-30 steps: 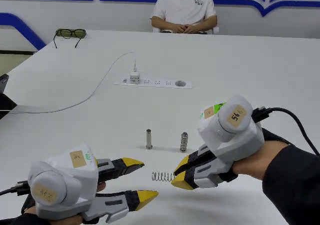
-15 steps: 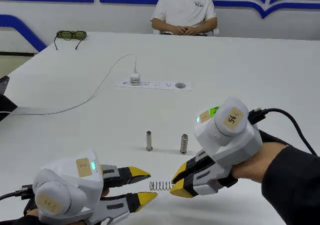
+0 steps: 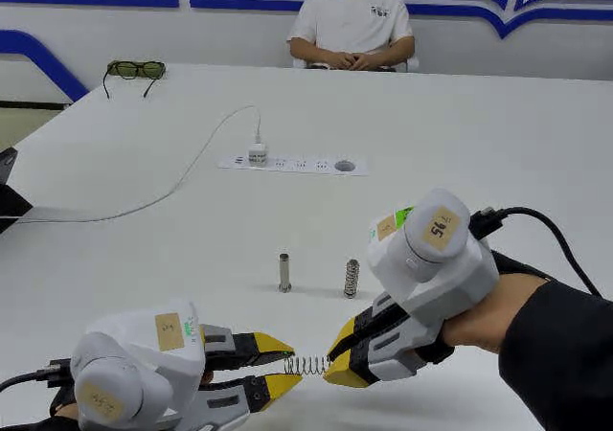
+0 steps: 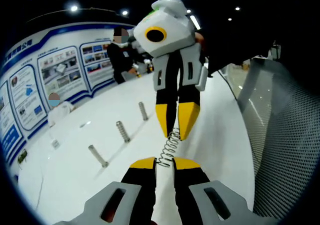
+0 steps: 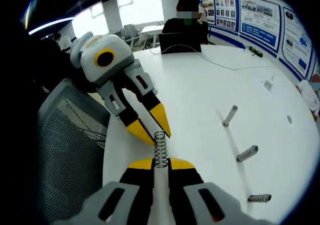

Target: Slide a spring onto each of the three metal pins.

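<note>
- Bearing a tan numbered sticker (image 3: 440,228) on top of the right gripper (image 3: 337,362), hand-written with what looks like "95"
- Carrying a second sticker (image 3: 170,330) on the left gripper (image 3: 293,364), its scrawl too small to read
- Showing blue-edged wall panels (image 4: 55,70) in the left gripper view, print too fine to make out
- Holding the spring (image 3: 306,364) level between the two grippers, just above the white table (image 3: 460,134) near its front edge
- Pinching one end of the spring between the right gripper's yellow tips, jaws nearly together around the coil
- Closing the left gripper's jaws on the opposite end, tips narrowed to the coil's width and appearing to touch it
- Pointing the two grippers tip to tip, with the coil bridging the short gap
- Standing upright beyond the grippers: a bare pin (image 3: 284,271), and beside it a loaded pin (image 3: 351,278) already wearing a coil
- Showing a third pin (image 5: 259,198) in the right gripper view, seemingly coiled too, though too small to be sure
</note>
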The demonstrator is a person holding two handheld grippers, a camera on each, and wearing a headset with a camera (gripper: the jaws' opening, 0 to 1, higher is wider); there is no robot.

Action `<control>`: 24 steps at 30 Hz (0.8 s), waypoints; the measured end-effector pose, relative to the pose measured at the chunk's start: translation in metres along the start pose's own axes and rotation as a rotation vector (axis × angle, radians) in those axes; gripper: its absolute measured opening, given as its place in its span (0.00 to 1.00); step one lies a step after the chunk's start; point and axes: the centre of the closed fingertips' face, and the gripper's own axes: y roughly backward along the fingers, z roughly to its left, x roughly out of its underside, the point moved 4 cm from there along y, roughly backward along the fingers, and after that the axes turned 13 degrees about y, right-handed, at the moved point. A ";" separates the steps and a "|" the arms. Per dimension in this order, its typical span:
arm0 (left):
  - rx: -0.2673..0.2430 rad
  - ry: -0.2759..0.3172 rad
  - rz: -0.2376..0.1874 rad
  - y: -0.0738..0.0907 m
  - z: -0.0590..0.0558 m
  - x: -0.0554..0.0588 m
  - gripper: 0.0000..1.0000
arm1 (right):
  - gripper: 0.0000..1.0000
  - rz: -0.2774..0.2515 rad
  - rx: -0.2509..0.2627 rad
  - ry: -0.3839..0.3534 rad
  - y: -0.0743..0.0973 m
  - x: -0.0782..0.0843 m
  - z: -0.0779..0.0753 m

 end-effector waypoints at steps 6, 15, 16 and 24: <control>0.005 -0.003 0.005 -0.001 -0.001 0.001 0.12 | 0.12 0.003 -0.001 0.004 0.002 -0.002 0.000; 0.003 0.005 0.008 -0.001 0.000 0.002 0.12 | 0.12 -0.017 0.017 0.021 0.006 -0.014 -0.002; 0.003 0.006 0.008 -0.001 0.000 0.002 0.12 | 0.12 -0.020 0.019 0.024 0.006 -0.015 -0.002; 0.005 0.014 0.007 -0.002 -0.002 0.002 0.11 | 0.11 -0.052 0.033 0.050 0.007 -0.030 -0.003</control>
